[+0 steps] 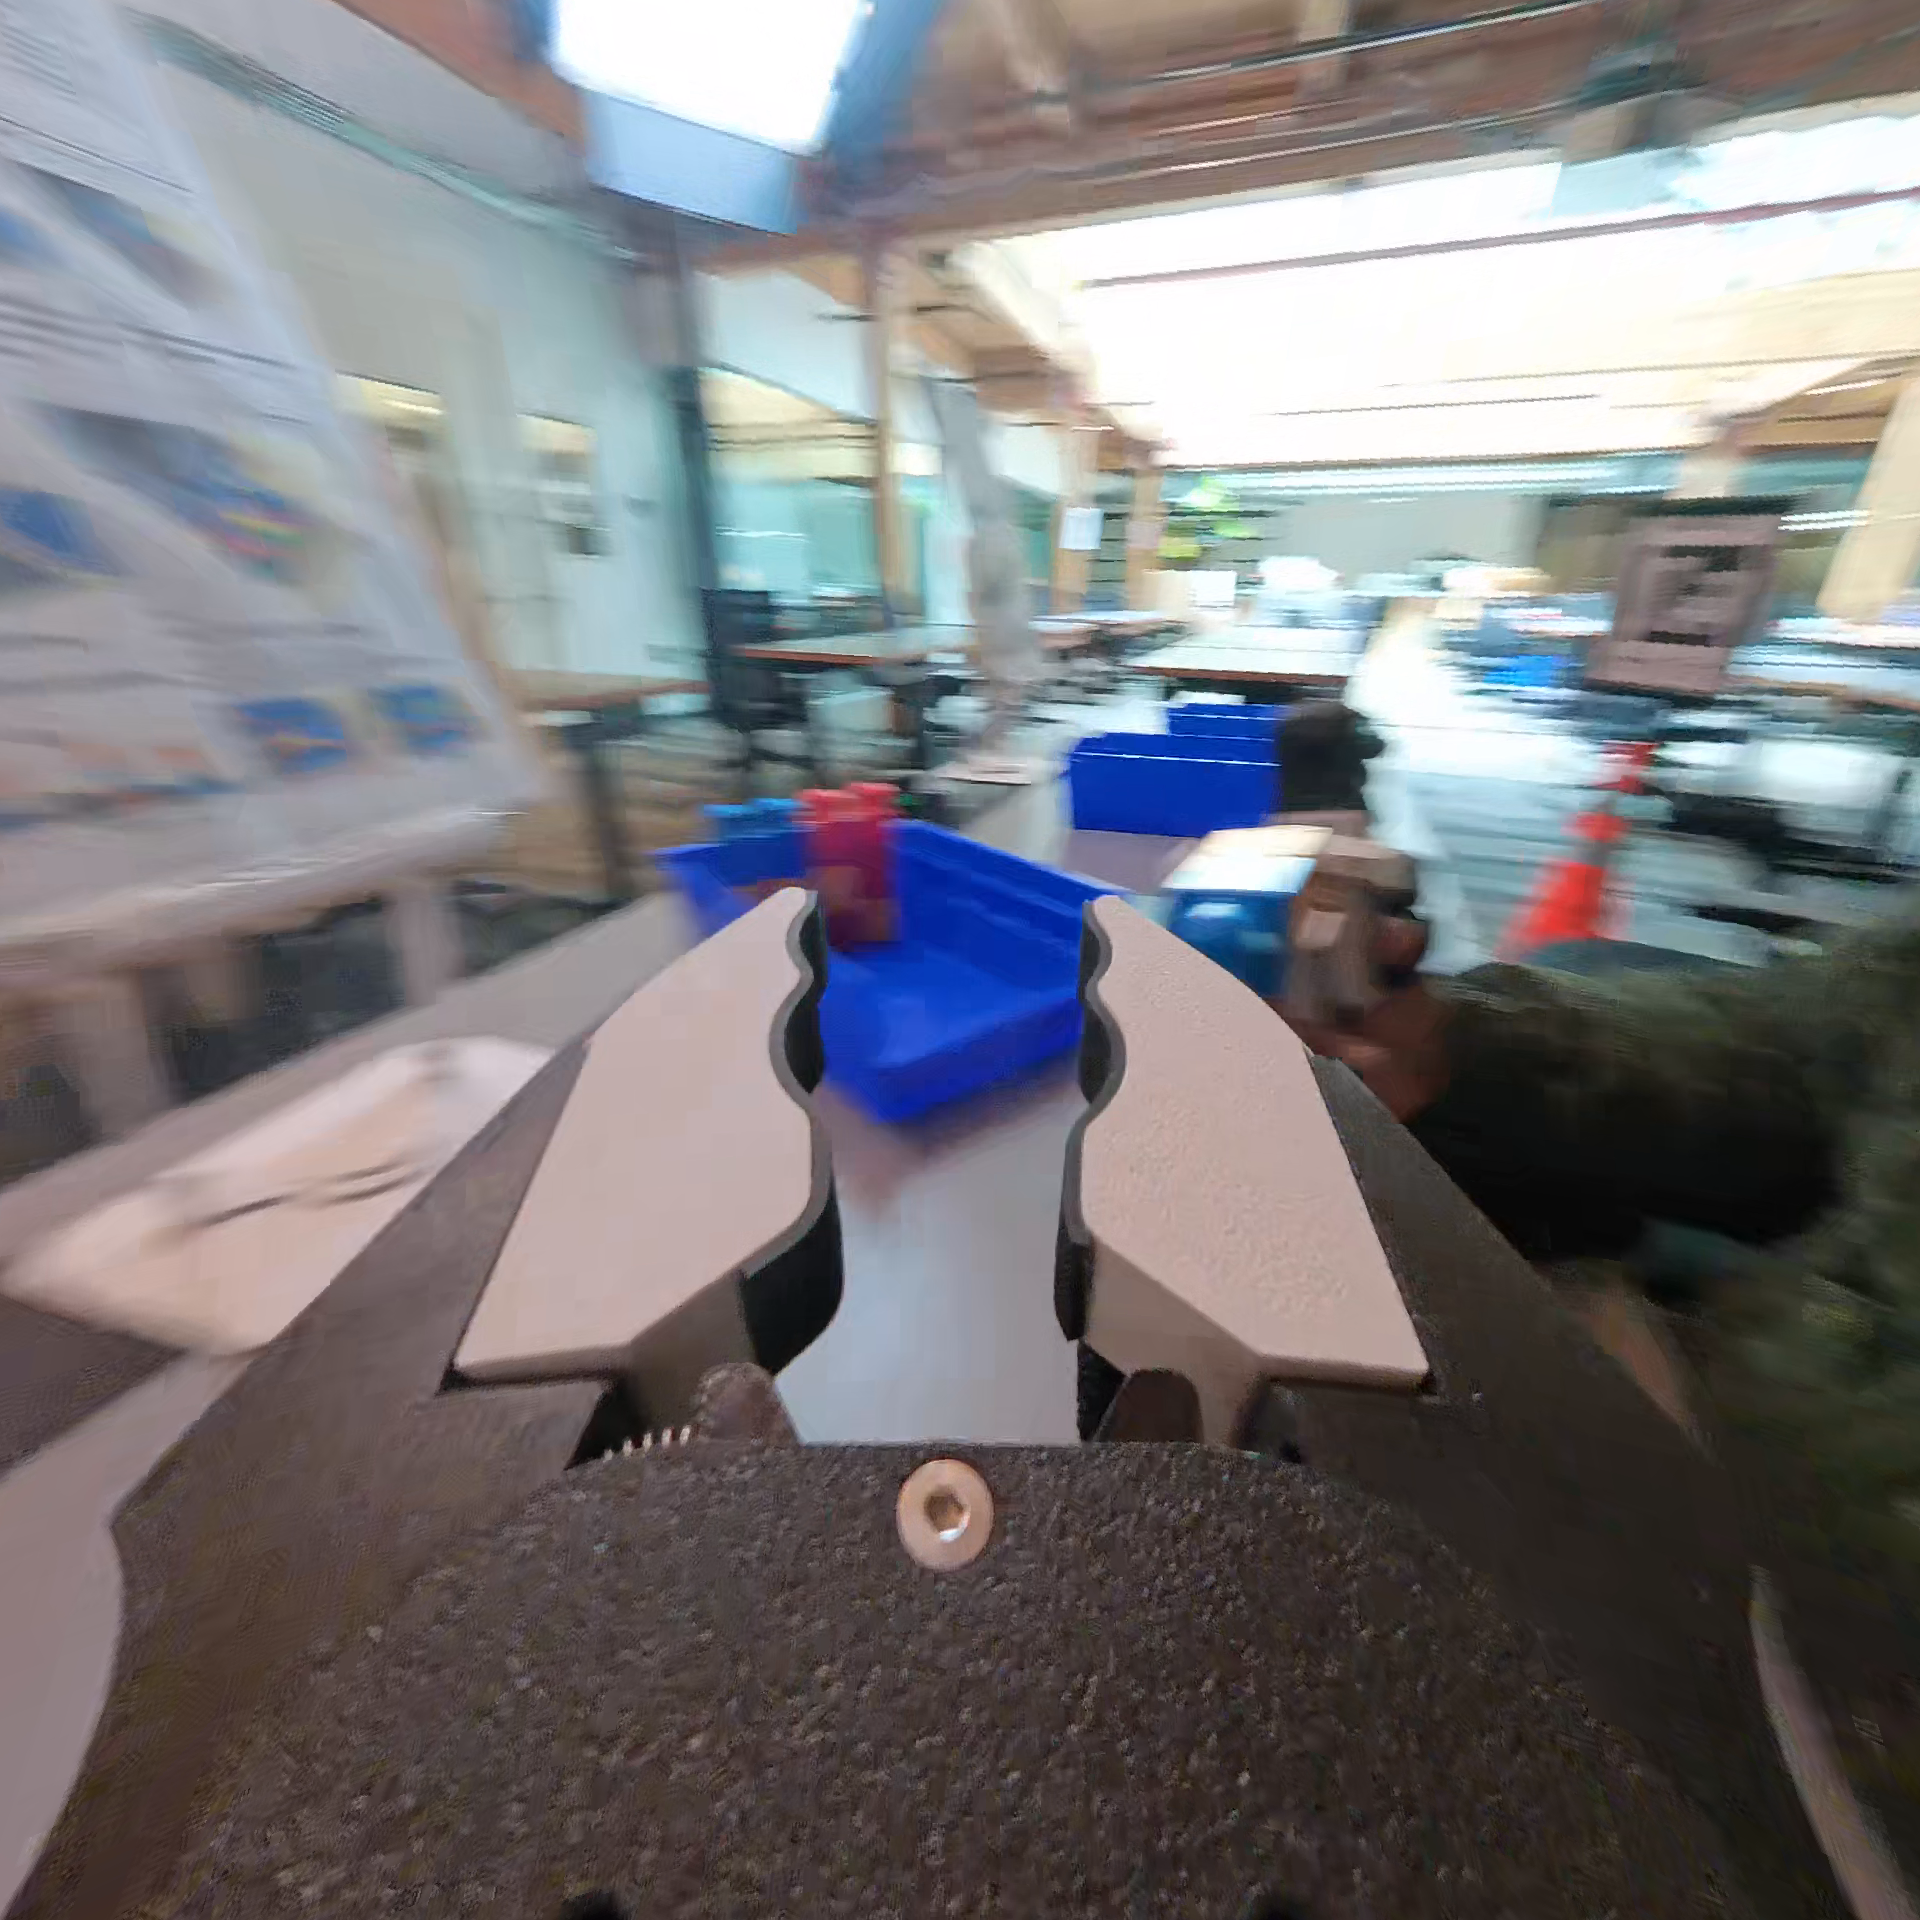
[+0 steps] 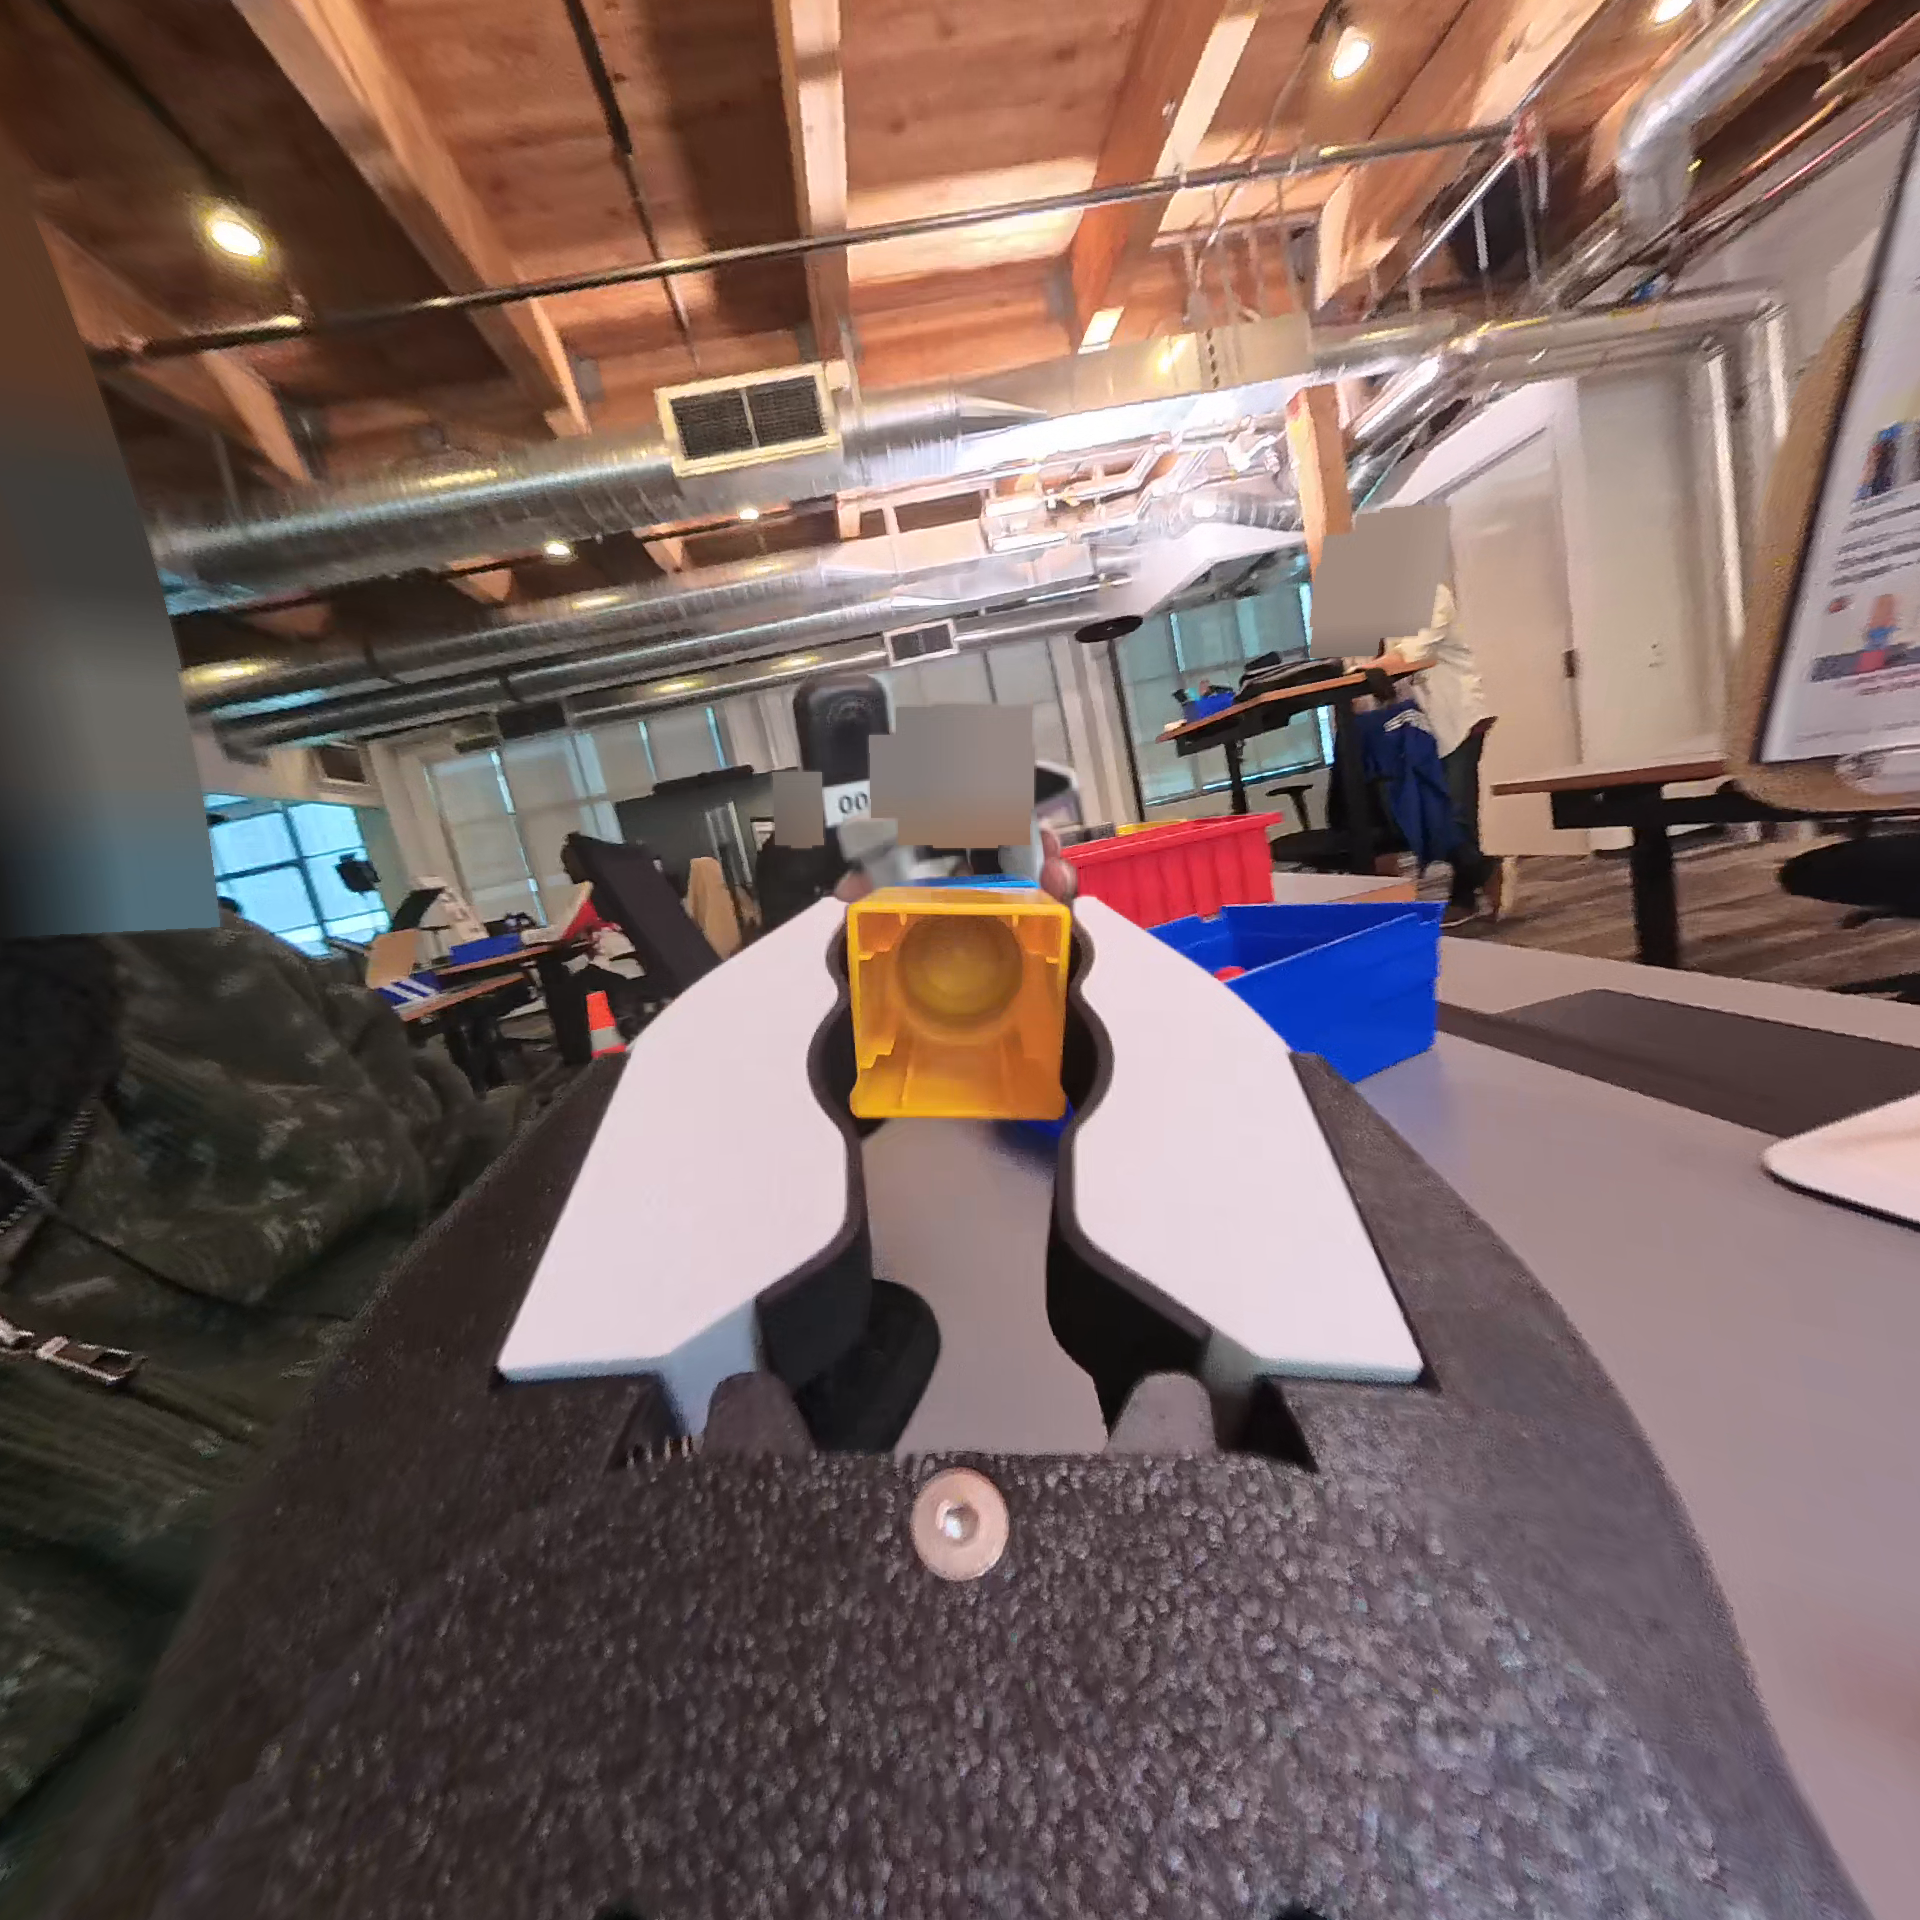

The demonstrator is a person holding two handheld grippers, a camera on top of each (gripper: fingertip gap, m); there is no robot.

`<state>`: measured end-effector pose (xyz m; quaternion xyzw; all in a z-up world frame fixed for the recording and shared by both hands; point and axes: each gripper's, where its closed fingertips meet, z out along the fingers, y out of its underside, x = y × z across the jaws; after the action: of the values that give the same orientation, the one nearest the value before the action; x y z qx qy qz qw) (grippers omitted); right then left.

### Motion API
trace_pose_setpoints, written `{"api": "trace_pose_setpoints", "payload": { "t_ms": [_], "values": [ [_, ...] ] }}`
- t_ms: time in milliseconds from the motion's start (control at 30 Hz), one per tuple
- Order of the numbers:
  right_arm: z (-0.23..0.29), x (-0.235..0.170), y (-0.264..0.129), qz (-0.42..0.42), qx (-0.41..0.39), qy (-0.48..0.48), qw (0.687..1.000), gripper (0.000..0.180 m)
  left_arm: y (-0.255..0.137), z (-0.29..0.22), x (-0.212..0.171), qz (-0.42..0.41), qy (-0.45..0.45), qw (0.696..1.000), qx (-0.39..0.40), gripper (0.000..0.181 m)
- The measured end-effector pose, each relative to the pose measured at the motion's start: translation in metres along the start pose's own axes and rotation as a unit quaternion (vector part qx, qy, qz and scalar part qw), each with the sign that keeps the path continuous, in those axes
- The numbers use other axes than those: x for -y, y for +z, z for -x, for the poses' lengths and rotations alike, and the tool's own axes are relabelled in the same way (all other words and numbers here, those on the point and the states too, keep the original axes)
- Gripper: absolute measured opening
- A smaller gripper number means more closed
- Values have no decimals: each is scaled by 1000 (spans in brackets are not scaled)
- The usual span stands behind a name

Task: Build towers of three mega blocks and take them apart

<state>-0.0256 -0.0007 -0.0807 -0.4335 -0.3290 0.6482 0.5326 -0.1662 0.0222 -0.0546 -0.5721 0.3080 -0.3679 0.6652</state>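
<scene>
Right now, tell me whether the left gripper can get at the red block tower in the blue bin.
Probably yes. The left gripper is open and empty, the red block tower stands upright in the blue bin straight ahead, and nothing lies between.

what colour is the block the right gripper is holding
Yellow: the block clamped in the right gripper shows best in the right wrist view.

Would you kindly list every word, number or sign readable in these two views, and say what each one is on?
I do not copy out writing; this is where it sits.
Poster board, left wrist view: motion-blurred, unreadable.
Poster, right edge of right wrist view: print too small to read.
White label on a dark device beyond the yellow block: a few characters, partly hidden.
The yellow block itself: no writing visible.
</scene>
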Motion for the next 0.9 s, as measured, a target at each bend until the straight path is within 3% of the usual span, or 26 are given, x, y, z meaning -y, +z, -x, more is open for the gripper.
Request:
{"api": "trace_pose_setpoints", "payload": {
  "t_ms": [133,267,567,700,767,900],
  "values": [
    [-3,7,-3,-7,-10,-10,1000,37,-77,124,9,29,11,972,233,42],
    [-3,-2,0,11,-7,-11,1000,37,-141,211,-59,171,-37,916,361,50],
    [-5,-12,2,29,-5,-2,1000,37,-177,257,-153,386,-52,831,398,58],
    [-5,-13,2,32,-3,0,999,37,-182,265,-176,441,-28,804,397,58],
    [-5,-15,2,34,-2,2,999,37,-187,268,-187,472,-14,786,398,46],
    [-5,-15,2,36,-3,4,999,37,-189,264,-178,480,8,780,403,37]
  ]
}}
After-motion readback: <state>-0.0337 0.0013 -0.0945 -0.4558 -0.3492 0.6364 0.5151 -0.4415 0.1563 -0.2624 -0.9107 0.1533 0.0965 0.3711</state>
